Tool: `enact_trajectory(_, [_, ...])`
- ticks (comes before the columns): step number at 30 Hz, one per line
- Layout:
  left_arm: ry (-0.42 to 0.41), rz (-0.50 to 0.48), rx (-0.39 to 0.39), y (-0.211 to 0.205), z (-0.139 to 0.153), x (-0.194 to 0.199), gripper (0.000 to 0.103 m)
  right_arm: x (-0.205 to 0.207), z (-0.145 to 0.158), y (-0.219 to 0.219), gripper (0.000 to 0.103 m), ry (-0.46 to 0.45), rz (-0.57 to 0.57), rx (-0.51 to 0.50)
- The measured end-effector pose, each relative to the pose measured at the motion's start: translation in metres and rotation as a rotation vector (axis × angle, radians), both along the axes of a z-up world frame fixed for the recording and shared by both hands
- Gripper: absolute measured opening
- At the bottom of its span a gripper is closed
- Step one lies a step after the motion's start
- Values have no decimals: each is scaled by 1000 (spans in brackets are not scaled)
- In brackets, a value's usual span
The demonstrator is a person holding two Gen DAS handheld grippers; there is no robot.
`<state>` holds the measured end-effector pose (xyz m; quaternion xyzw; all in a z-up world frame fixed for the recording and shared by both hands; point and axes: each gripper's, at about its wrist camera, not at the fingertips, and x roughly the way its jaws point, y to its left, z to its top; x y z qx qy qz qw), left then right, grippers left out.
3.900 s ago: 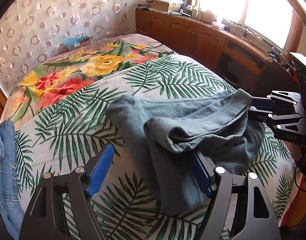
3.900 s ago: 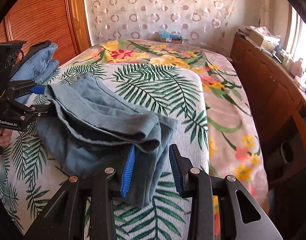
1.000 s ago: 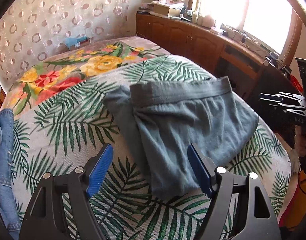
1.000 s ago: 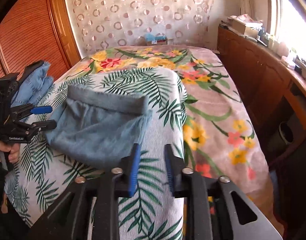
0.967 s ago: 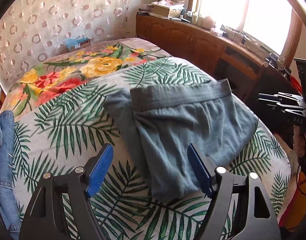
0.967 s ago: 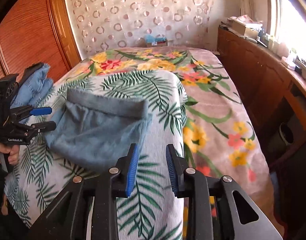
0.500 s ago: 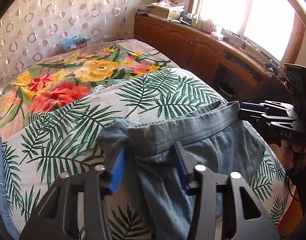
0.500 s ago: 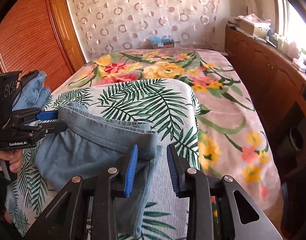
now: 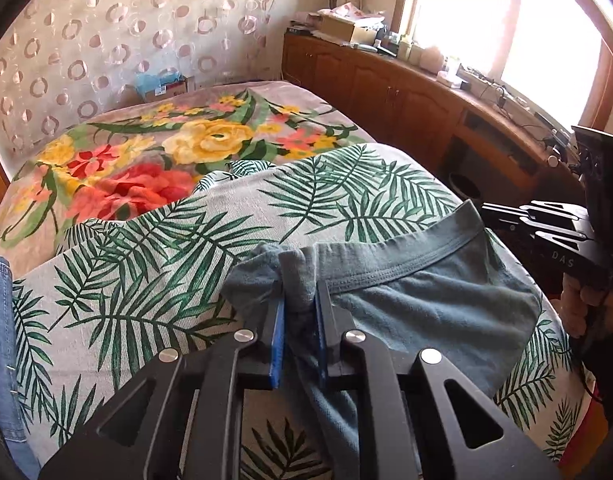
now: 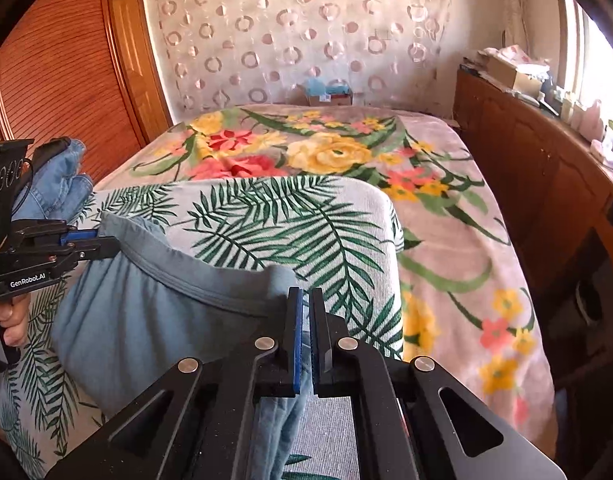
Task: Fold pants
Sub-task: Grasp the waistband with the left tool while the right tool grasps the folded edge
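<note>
Both finger sets are pinched on fabric: my left gripper (image 9: 298, 304) is closing on a bunched corner of the pants (image 9: 426, 312) waistband, and my right gripper (image 10: 305, 300) clamps the opposite corner, apparently with cloth between its pads. Pants lie folded on the palm-print cover (image 9: 146, 272) over the floral blanket (image 10: 446, 240).
</note>
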<state>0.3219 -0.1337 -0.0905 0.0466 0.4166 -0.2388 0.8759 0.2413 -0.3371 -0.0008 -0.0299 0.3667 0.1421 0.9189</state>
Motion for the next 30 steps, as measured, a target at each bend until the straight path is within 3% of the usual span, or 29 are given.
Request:
enact_trajectory(5, [-8, 11, 23, -2, 5, -6, 26, -7, 10, 0, 4, 13, -12, 30])
enact_trajectory(7, [-18, 20, 29, 0, 9, -9, 44, -13, 14, 1, 24, 12, -17, 26])
enact_trajectory(9, [-31, 32, 35, 4, 11, -10, 60, -18, 15, 0, 37, 21, -16, 37])
enact_trajectory(10, [-33, 41, 40, 6, 11, -11, 73, -20, 15, 0, 39, 26, -13, 46])
enact_trajectory(11, [-34, 46, 36, 8, 10, -12, 79, -22, 14, 0, 41, 32, -12, 48])
enact_trajectory(24, [56, 79, 38, 17, -23, 1, 81, 2, -1, 6, 45, 131, -65, 30])
enact_trajectory(30, [40, 86, 31, 14, -25, -1, 84, 2, -1, 10, 45, 122, -65, 24])
